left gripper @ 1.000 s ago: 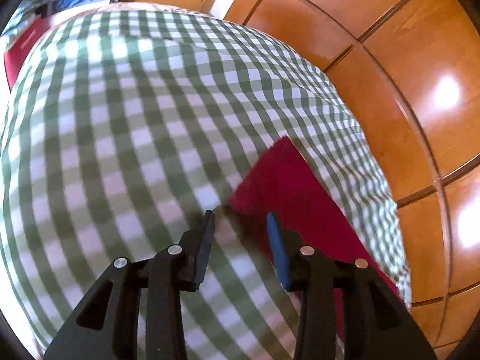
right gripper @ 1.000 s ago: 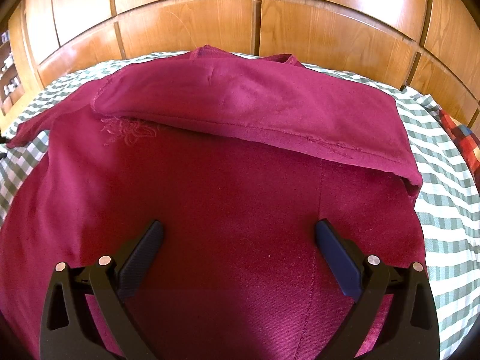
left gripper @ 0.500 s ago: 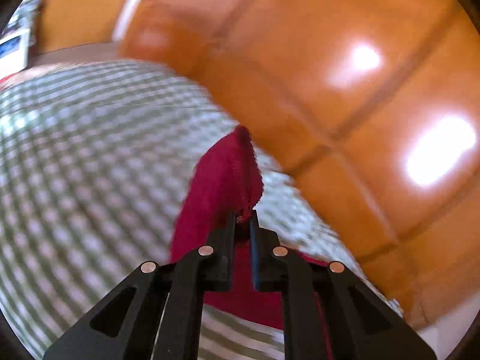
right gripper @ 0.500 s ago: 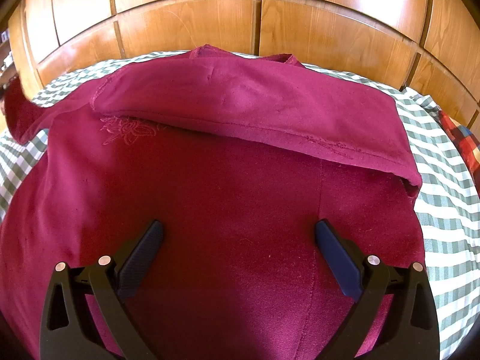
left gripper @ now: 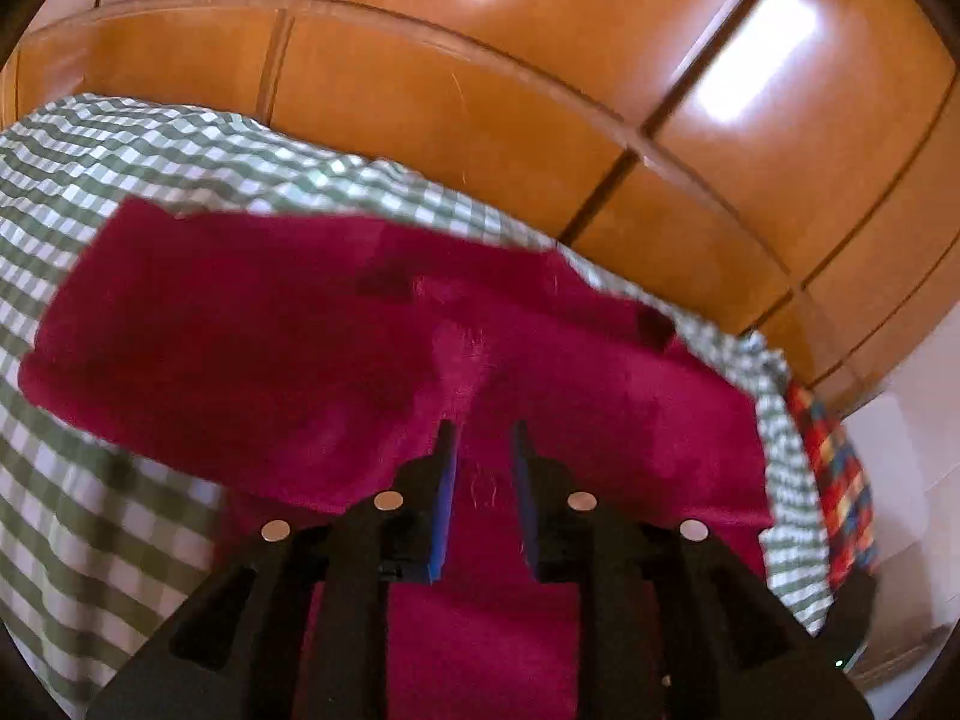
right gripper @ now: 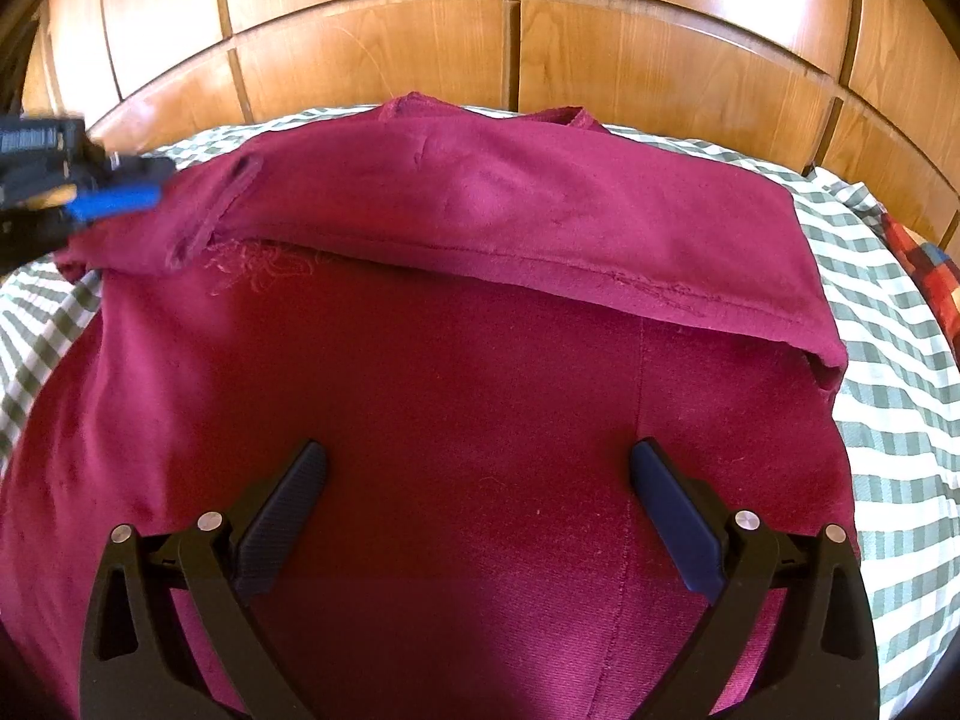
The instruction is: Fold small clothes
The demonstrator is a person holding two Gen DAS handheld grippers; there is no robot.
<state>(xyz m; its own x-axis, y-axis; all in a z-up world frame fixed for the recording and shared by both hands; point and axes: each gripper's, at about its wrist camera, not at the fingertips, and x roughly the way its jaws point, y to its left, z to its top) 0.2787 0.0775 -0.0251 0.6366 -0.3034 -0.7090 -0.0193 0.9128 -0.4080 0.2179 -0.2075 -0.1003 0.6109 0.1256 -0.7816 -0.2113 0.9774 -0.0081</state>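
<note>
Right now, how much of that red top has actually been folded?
Roughly partway. Done: the far part of the maroon garment already lies doubled over as a folded band across the checked bedspread. In hand: the left gripper, jaws slightly apart, is at the sleeve end. Left: the near half beneath the open right gripper is unfolded.

no readable text, labels, brands, numbers or signs on anything in view

The garment (right gripper: 480, 420) lies spread on the bed (right gripper: 888, 396), its far part folded forward over the near part. Wooden panelling (right gripper: 660, 60) stands behind the bed. The left tool (right gripper: 114, 201) sits at the garment's far left corner, and the right tool (right gripper: 477, 474) hangs over its near middle.
</note>
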